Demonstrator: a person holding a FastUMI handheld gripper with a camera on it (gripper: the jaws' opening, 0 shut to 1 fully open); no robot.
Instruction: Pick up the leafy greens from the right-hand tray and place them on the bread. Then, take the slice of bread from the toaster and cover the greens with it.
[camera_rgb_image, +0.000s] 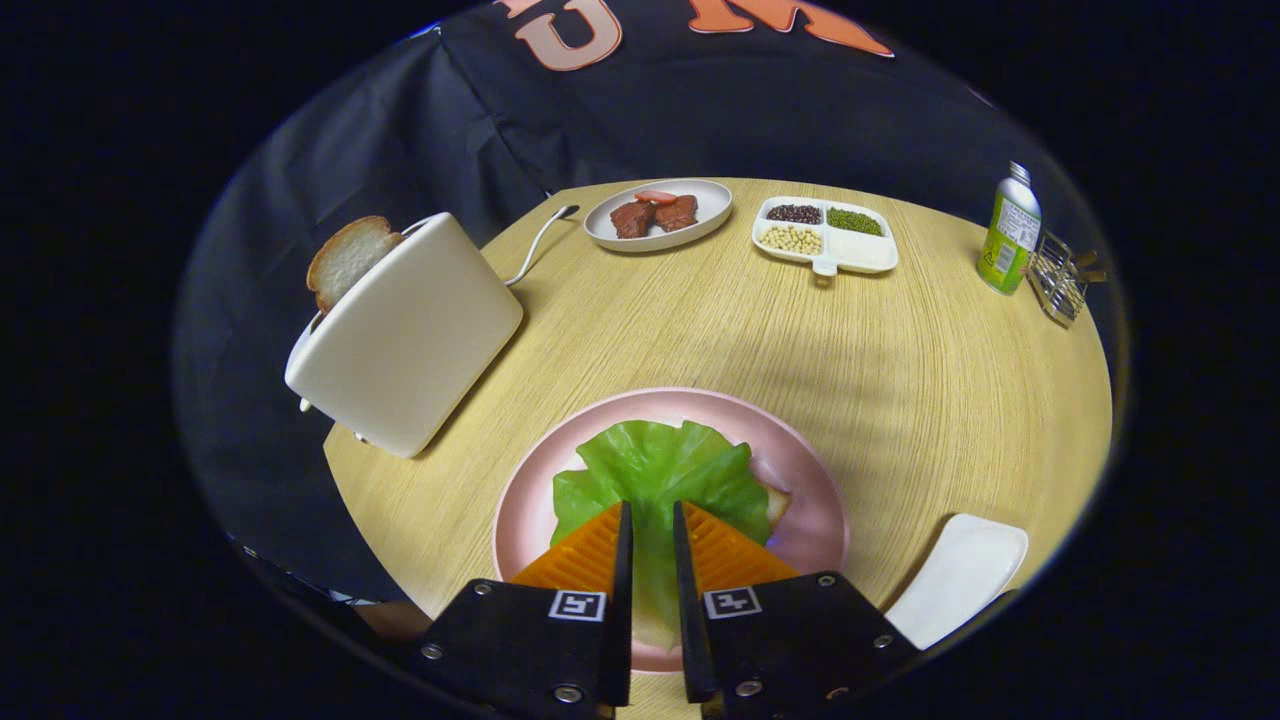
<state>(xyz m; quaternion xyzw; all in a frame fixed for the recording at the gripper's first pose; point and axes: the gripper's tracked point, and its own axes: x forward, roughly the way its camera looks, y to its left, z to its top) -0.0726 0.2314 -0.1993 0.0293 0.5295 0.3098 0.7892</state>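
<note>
We hold the gripper (651, 515) low over the pink plate (815, 480), with its fingers drawn to a narrow gap. A strip of the lettuce leaf (655, 470) lies in that gap, but we cannot tell whether the fingers press on it or merely stand above it. The leaf lies directly under and just ahead of the fingertips, spread across the plate. A pale corner showing at its right edge we judge to be the bread base (777, 503), so the first placement appears to be done.

The coming move turns on one relation: the bread slice (345, 258) stands well ahead of the fingers and far to their left, rising from the slot of the white toaster (410, 335). The slot's long axis runs obliquely away from us, and the slice stands on edge along it. We judge that the gripper must lift, swing left and turn until its gap crosses the slice's thin faces.

Containers, left to right:

1. Toaster: one slice, partly raised.
2. Pink plate: lettuce over bread, between and just ahead of the fingers.
3. Oval dish (712, 206), far beyond: reddish-brown meat pieces and a pinkish slice.
4. Divided tray (862, 252), far beyond and right: dark beans, green beans, pale beans, one bare compartment.
5. White tray (960, 585), just right of the gripper: bare.
6. Green bottle (1010, 235) and wire holder (1058, 283), far right.
</note>
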